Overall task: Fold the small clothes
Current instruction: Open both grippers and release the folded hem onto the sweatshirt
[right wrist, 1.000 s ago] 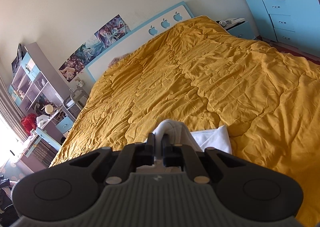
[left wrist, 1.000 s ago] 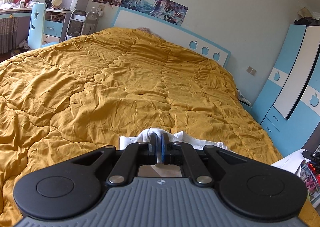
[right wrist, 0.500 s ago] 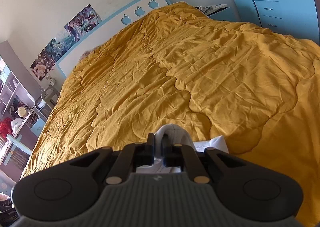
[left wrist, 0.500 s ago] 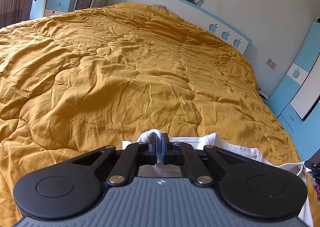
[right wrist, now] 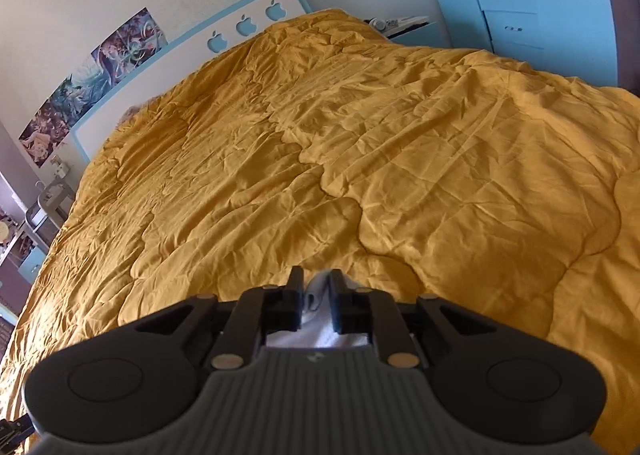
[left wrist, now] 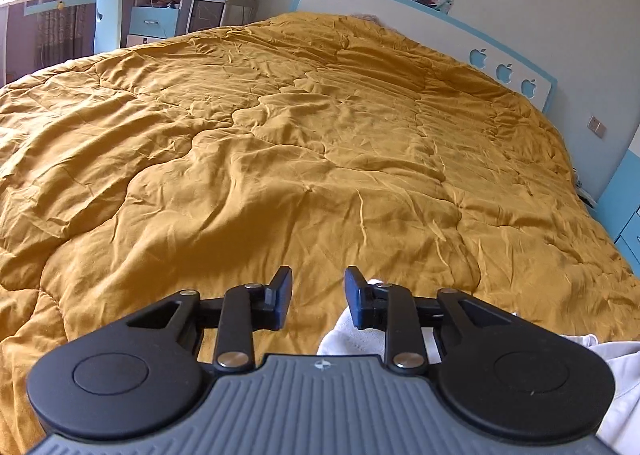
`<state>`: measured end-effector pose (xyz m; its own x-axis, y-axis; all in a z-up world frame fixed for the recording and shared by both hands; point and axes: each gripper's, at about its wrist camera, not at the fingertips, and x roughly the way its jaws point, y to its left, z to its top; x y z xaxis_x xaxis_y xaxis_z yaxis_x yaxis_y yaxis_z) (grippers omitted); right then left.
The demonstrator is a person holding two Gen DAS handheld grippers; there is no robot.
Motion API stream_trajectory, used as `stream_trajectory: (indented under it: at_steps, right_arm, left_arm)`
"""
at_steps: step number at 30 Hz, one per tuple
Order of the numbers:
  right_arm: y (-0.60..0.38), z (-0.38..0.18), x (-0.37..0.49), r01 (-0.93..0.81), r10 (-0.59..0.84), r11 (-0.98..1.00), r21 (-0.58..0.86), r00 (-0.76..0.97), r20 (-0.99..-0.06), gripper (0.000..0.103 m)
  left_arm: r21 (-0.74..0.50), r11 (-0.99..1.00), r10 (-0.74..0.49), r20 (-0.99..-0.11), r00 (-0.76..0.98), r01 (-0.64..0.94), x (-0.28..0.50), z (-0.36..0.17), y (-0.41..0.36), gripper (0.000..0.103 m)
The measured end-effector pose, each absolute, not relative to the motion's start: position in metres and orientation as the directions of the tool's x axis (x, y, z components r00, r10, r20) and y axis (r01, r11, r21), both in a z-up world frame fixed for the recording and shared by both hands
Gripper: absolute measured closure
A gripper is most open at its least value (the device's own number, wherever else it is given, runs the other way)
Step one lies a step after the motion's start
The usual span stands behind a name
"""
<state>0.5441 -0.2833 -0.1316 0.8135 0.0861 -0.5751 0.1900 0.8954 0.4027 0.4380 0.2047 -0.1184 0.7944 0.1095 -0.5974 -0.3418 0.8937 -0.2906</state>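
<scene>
A white garment lies on the yellow quilt [left wrist: 320,159] at the bed's near edge. In the left wrist view it [left wrist: 348,335] shows under and right of the gripper, mostly hidden by the gripper body. My left gripper [left wrist: 318,297] is open and empty, its right finger [left wrist: 356,303] just above the cloth. In the right wrist view my right gripper [right wrist: 316,301] has its jaws partly apart with a fold of the white garment [right wrist: 318,311] still between them; whether the pads press it I cannot tell.
The yellow quilt [right wrist: 360,159] covers the whole bed up to a white and blue headboard [left wrist: 508,71]. A desk, chair [left wrist: 108,7] and shelves stand at the far left. Blue wardrobe drawers [right wrist: 516,15] and a nightstand [right wrist: 404,25] stand at the right.
Both grippers were shut on the white garment. The left one has opened and let it go. The right one's jaws have parted somewhat. Both views have tilted lower toward the quilt.
</scene>
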Motion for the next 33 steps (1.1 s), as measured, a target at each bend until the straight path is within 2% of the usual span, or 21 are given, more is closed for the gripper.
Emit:
stream_trajectory:
  at_steps: [1,2,4,9,14,17,21,25,33]
  right_arm:
    - [-0.282,-0.13,0.539,0.197,0.038,0.916,0.349,0.825,-0.563,0.068]
    - [-0.282,-0.129,0.536,0.204,-0.005,0.932,0.298,0.832,-0.554,0.065]
    - [-0.287,-0.127,0.53,0.209,-0.035,0.945,0.25,0.828,-0.559,0.065]
    - [-0.308,-0.11,0.483,0.146,0.052,0.94,0.307,0.831,-0.554,0.06]
    - [-0.323,-0.095,0.399,0.049,0.195,0.904,0.425,0.837,-0.511,0.051]
    - [-0.329,-0.093,0.353,0.059,0.239,0.863,0.502,0.827,-0.508,0.048]
    - [-0.331,-0.099,0.306,0.09,0.271,0.825,0.558,0.803,-0.531,0.047]
    - [-0.332,-0.113,0.277,0.146,0.304,0.767,0.625,0.775,-0.554,0.042]
    - [-0.342,-0.157,0.291,0.315,0.308,0.666,0.676,0.71,-0.633,0.04]
  left_arm:
    - [-0.296,0.895,0.101,-0.596,0.796,-0.335,0.435,-0.118,0.208,0.069]
    - [-0.289,0.9,0.098,-0.597,0.796,-0.327,0.431,-0.117,0.209,0.069]
    - [-0.268,0.917,0.079,-0.607,0.791,-0.297,0.422,-0.113,0.21,0.067]
    - [-0.295,0.937,-0.038,-0.618,0.785,-0.187,0.376,-0.097,0.208,0.059]
    - [-0.432,0.902,-0.262,-0.559,0.787,-0.006,0.298,-0.079,0.196,0.053]
    - [-0.511,0.857,-0.365,-0.521,0.772,0.06,0.256,-0.074,0.186,0.051]
    - [-0.614,0.788,-0.43,-0.504,0.749,0.039,0.225,-0.083,0.178,0.049]
    - [-0.684,0.727,-0.426,-0.517,0.742,-0.059,0.211,-0.104,0.179,0.049]
    - [-0.722,0.613,-0.307,-0.592,0.745,-0.321,0.212,-0.145,0.19,0.049]
